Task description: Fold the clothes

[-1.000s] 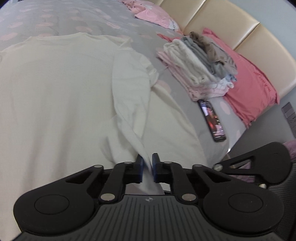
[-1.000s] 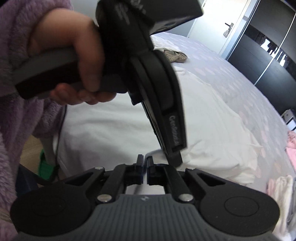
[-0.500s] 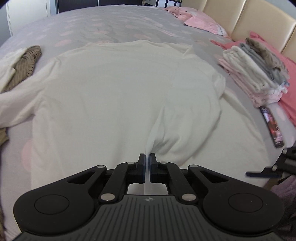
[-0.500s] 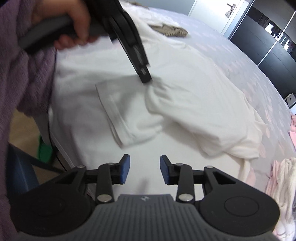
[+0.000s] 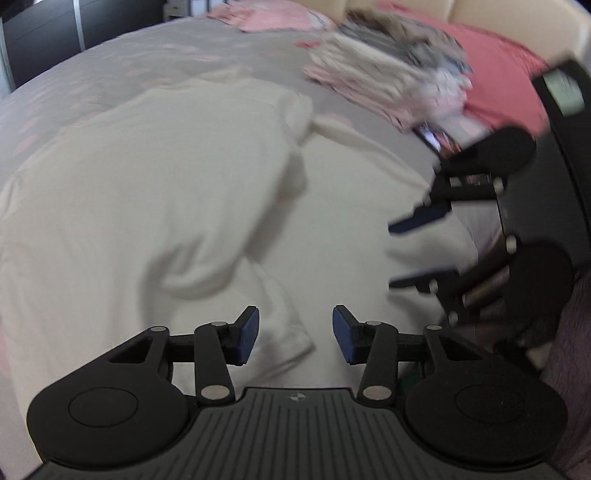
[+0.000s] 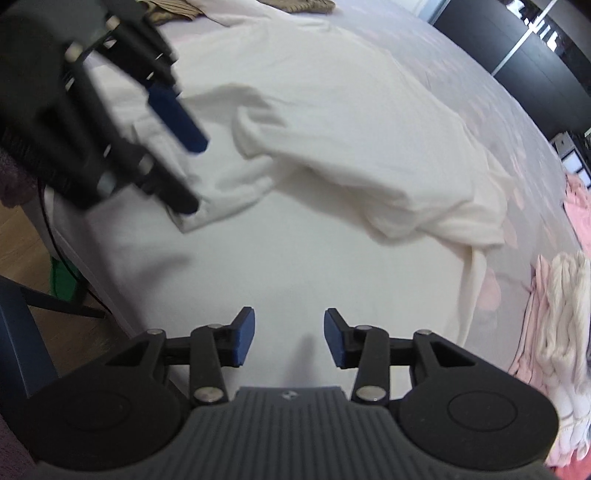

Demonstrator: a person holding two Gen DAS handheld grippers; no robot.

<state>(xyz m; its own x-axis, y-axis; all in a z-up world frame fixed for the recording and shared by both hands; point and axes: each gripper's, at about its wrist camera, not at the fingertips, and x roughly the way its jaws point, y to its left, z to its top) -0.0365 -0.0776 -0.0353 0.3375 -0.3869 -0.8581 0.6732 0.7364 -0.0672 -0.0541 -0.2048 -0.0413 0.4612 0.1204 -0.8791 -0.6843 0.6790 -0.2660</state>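
A white long-sleeved shirt (image 5: 155, 192) lies spread on the grey bed cover (image 5: 110, 74). One sleeve is folded back across its body, and the sleeve's cuff (image 5: 291, 343) rests on the cloth. My left gripper (image 5: 295, 334) hangs just over that cuff. Its jaws are opening and the pads stand clear of the cuff between them. In the right wrist view the left gripper (image 6: 192, 173) sits at the upper left over the same cuff (image 6: 210, 214). My right gripper (image 6: 289, 339) hovers over flat shirt cloth (image 6: 332, 110); its jaws are opening with nothing between them.
A stack of folded clothes (image 5: 391, 74) lies beside a red pillow (image 5: 506, 74), with a phone (image 5: 439, 140) at its near side. A brown garment (image 6: 236, 5) lies at the far end. The bed's edge and a wooden floor (image 6: 22, 251) are at the left.
Both grippers were shut on the sleeve; the right let go first, then the left. The sleeve now lies folded over the shirt, and both grippers have sunk toward the bed.
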